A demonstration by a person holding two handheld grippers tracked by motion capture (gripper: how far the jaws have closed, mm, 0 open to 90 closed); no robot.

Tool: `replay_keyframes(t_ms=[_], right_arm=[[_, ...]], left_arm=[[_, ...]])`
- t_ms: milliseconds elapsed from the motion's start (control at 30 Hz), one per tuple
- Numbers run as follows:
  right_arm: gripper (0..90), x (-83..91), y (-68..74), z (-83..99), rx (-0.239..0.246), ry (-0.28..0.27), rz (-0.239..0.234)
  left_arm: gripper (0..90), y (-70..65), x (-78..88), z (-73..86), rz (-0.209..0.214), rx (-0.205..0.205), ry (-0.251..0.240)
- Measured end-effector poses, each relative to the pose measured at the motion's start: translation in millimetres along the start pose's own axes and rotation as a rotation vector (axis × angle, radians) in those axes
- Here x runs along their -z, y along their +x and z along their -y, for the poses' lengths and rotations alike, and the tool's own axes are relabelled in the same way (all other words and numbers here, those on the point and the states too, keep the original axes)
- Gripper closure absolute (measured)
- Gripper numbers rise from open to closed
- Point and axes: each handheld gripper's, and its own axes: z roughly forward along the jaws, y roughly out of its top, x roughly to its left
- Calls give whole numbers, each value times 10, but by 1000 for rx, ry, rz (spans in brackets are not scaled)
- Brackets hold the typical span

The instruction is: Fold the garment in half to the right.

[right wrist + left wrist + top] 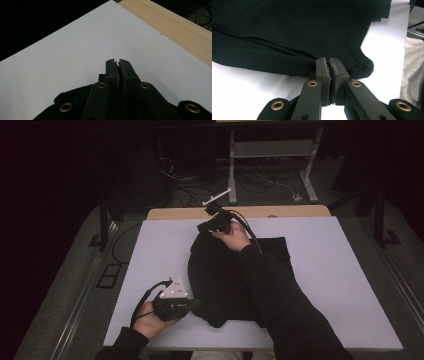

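On the white table [340, 285] lies the black shirt [220, 275]; left gripper [330, 65] clamps its near edge beside the collar, right gripper [116, 65] pinches the far edge, jaws tight.

left hand [150, 319]: near left of the table, forearm entering from the bottom edge in a dark sleeve, fingers wrapped under the tool's body.
left gripper [329, 65]: lying low and about level, pointing right, grey three-cornered plate on top, cable looping to its left; jaws pressed together.
right arm: dark sleeve stretched from the near right diagonally toward the far middle.
right hand [231, 239]: at the far middle, clasping the tool from behind.
right gripper [117, 64]: pointing away toward the far left, cables trailing back along the arm; jaws drawn together.
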Motion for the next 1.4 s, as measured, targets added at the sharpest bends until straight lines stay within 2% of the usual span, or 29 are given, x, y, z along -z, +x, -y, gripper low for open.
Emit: replay_keyframes(t_ms=[100,233,367,933,1133,1400], right_arm=[[851,72,-10,-5,-2,-7,3],[851,136,-30,1,2,-11,15],[851,178,-47,20,6,-11,20],[851,417,-199,72,-26,-46,44],[851,508,-255,111,-39,-61,55],[851,623,-348,191,-59,-66,69]], left_arm=[[846,-21,-12,-42,5,-2,-2],[847,-39,-19,-105,9,-25,0],[846,-53,-24,-177,19,-26,-12],[846,-174,-59,-549,52,-93,-31],[846,-185,-116,-644,68,-81,-41],[846,-210,-223,-754,88,-93,-43]])
